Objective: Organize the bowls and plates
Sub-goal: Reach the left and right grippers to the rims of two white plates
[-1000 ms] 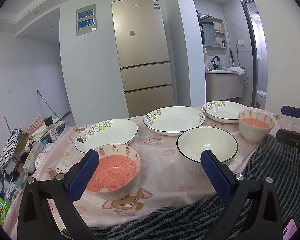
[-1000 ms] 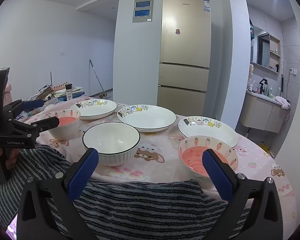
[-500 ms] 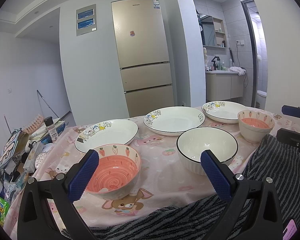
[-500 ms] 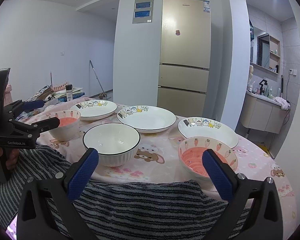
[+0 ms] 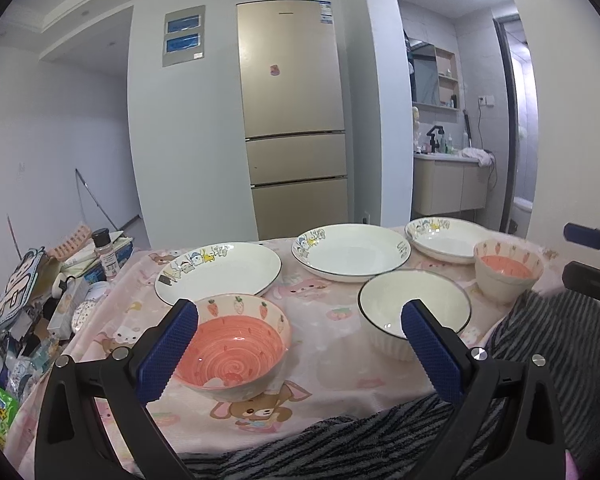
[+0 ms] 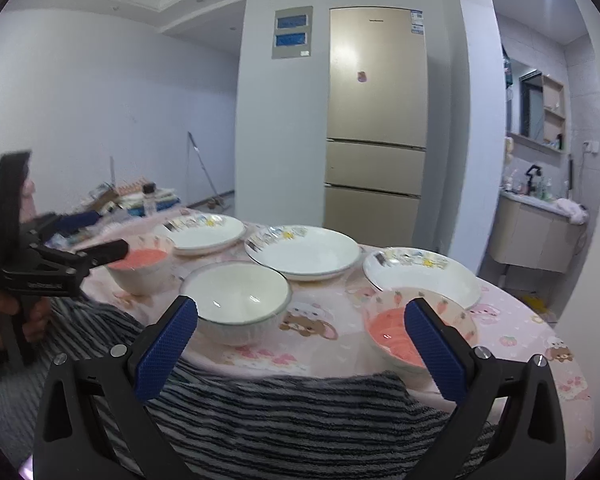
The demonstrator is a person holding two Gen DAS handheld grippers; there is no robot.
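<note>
Three white cartoon-rimmed plates [image 5: 218,272] [image 5: 352,252] [image 5: 444,236] lie in a row at the back of the pink tablecloth. In front of them are a pink carrot bowl [image 5: 236,350], a white black-rimmed bowl [image 5: 414,308] and a second pink bowl [image 5: 508,276]. My left gripper [image 5: 300,316] is open and empty, hovering short of the near pink bowl. My right gripper [image 6: 300,312] is open and empty too, between the white bowl [image 6: 236,296] and the pink bowl [image 6: 388,332], which its right finger partly covers. Each gripper shows in the other's view: right gripper [image 5: 584,256], left gripper [image 6: 100,234].
Grey striped fabric [image 6: 284,408] covers the table's near edge below both grippers. Bottles, boxes and packets [image 5: 60,280] crowd the left end of the table. A hand [image 6: 32,320] holds the left gripper's handle. A gold fridge [image 5: 292,120] stands behind the table.
Both grippers have shifted slightly, with some motion blur. In the right wrist view the bowls sit a bit lower and the right pink bowl now lies behind the right finger. Nothing was grasped.
</note>
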